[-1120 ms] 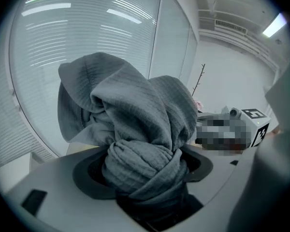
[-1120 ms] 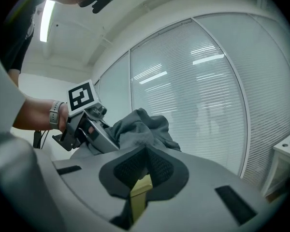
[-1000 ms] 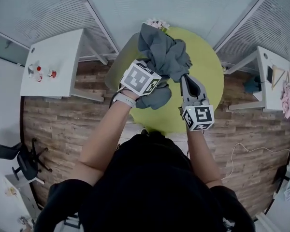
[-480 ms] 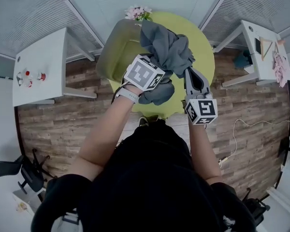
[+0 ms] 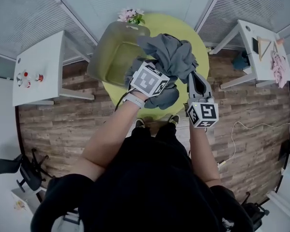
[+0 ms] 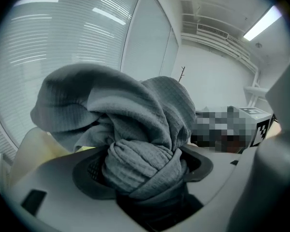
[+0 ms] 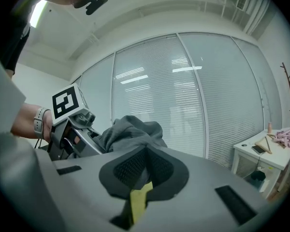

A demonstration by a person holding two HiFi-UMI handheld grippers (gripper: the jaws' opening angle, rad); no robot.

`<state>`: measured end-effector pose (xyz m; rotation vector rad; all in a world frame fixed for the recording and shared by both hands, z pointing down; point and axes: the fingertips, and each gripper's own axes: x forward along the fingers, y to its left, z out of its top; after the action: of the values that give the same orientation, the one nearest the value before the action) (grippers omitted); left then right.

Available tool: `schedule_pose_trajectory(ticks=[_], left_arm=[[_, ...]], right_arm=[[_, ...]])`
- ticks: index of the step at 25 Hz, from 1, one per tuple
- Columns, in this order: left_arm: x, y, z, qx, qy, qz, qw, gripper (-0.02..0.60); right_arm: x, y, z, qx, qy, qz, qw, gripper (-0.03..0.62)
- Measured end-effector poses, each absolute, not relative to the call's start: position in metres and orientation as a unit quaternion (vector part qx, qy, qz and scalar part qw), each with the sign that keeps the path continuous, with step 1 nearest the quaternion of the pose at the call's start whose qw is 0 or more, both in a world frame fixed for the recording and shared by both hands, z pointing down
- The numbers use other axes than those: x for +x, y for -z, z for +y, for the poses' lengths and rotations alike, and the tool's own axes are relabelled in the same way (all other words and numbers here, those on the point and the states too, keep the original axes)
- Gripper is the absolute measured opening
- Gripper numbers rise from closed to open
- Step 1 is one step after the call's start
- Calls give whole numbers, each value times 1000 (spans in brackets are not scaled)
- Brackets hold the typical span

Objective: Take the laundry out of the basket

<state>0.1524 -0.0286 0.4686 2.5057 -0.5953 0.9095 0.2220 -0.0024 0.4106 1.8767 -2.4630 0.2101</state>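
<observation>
Over the green counter (image 5: 183, 25), a bunched grey garment (image 5: 170, 57) stretches away from the person. Only the left gripper view shows the left tongs (image 6: 142, 166) clenching its wad; the right tongs (image 7: 144, 170) pinch an edge.

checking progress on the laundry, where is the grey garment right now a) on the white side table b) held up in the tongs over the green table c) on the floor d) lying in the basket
b: the grey garment is bunched in the left tongs, up above the green table beside the basket.
</observation>
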Motion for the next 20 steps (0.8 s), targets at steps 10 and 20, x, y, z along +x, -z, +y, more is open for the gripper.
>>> schedule_pose_trajectory(ticks=[10,20], left_arm=[[202,-531,-45,875,-322,-259,251,373],[193,-618,-55,832,-391,-283,273,373]], right_arm=[[280,-447,-17,588,-95,-802,45,25],[293,-490,-26,568,-130,-810,61,25]])
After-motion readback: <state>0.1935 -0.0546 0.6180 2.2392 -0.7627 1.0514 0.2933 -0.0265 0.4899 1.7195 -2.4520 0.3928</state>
